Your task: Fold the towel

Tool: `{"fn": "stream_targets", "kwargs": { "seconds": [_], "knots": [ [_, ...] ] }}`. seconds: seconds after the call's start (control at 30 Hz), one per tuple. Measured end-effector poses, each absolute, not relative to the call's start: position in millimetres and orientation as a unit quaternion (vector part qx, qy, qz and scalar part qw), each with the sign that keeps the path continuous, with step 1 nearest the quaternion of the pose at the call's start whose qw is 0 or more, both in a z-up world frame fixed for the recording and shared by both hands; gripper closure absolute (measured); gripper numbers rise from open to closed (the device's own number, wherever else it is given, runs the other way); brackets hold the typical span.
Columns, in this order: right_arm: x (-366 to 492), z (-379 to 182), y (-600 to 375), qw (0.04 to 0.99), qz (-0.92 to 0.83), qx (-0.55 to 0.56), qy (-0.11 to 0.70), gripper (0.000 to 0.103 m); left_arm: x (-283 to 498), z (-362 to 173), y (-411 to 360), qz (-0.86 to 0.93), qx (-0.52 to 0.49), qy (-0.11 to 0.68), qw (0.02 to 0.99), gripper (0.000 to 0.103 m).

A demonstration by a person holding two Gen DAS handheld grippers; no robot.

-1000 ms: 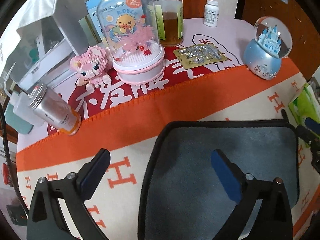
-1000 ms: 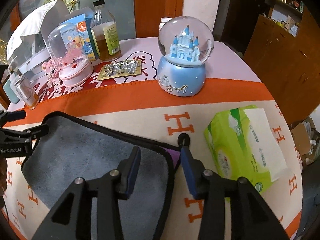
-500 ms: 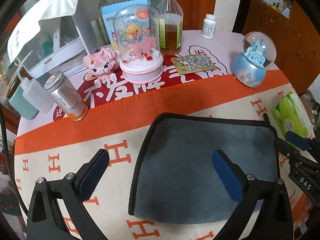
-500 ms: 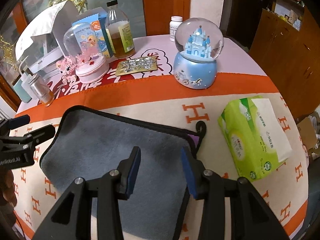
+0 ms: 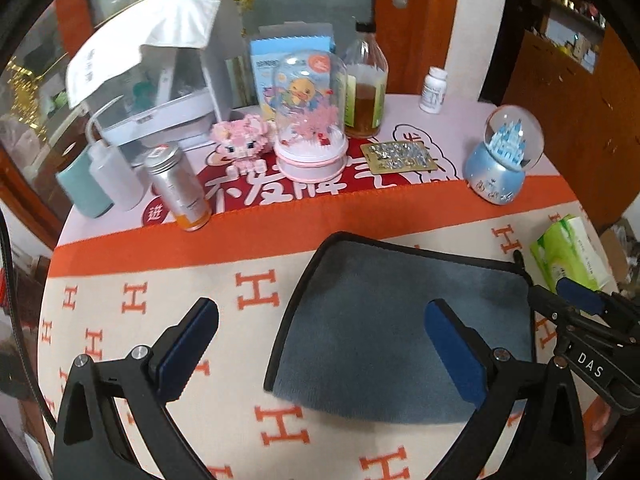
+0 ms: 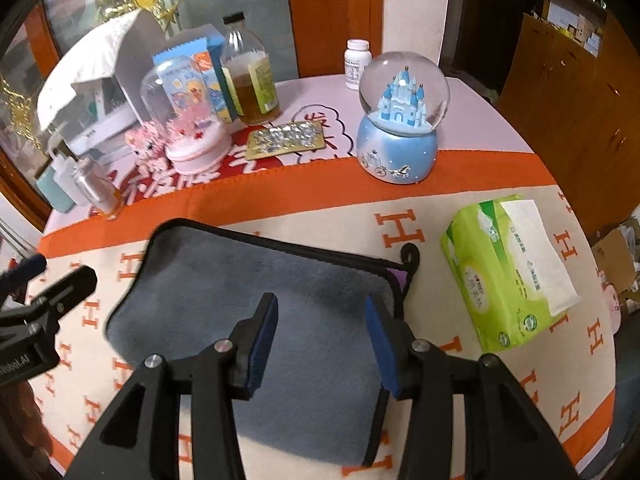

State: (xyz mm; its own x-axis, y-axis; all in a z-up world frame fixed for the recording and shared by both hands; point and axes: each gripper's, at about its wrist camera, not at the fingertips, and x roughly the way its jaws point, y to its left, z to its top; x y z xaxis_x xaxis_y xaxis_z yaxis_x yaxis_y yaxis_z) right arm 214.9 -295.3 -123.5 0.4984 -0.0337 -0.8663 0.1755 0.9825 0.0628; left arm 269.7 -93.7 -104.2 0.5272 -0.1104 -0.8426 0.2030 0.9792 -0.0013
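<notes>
The left gripper is a matte black frame with triangular cutouts behind its fingers, which carry blue pads; a silver screw sits behind each finger. The right gripper is built alike, its side lettered "DAS" in white. Bare skin shows behind that lettering.

— What can be read here?
— "DAS" is printed in white on the right tongs; orange "H" letters are repeated across the blanket.
— Anything else?
— Large white Chinese characters are seen on the red mat, only partly legible.
</notes>
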Motion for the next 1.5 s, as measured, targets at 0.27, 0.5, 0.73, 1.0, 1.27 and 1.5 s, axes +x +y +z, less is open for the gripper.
{"fn": "stream_targets", "kwargs": {
  "seconds": [0.27, 0.5, 0.73, 1.0, 1.27, 1.5],
  "knots": [
    [179.1, -90.5, -270.5, 0.876, -0.033, 0.090, 0.473, 0.055, 219.8, -74.3, -55.1, -0.063, 0.021, 0.477, 0.877, 0.001],
    [138.7, -62.3, -245.5, 0.886, -0.018, 0.089, 0.455, 0.055, 165.5, -44.1, -26.9, -0.029, 0.027, 0.452, 0.891, 0.001],
    [99.2, -43.8, -226.1, 0.890, -0.001, 0.087, 0.447, 0.055, 122.6, -18.1, -12.9, -0.027, 0.024, 0.430, 0.902, 0.001],
    [58.0, -24.5, -204.5, 0.893, 0.021, 0.084, 0.442, 0.055, 75.7, 1.6, 6.6, -0.017, 0.013, 0.429, 0.903, 0.001],
    [24.4, -7.8, -182.1, 0.901, 0.022, 0.069, 0.427, 0.050, 39.5, 18.6, 17.3, -0.014, 0.016, 0.411, 0.911, 0.001],
    [6.1, -3.8, -169.0, 0.906, 0.014, 0.067, 0.419, 0.048, 19.5, 18.4, 20.4, -0.020, 0.022, 0.411, 0.911, 0.001]
  ]
}}
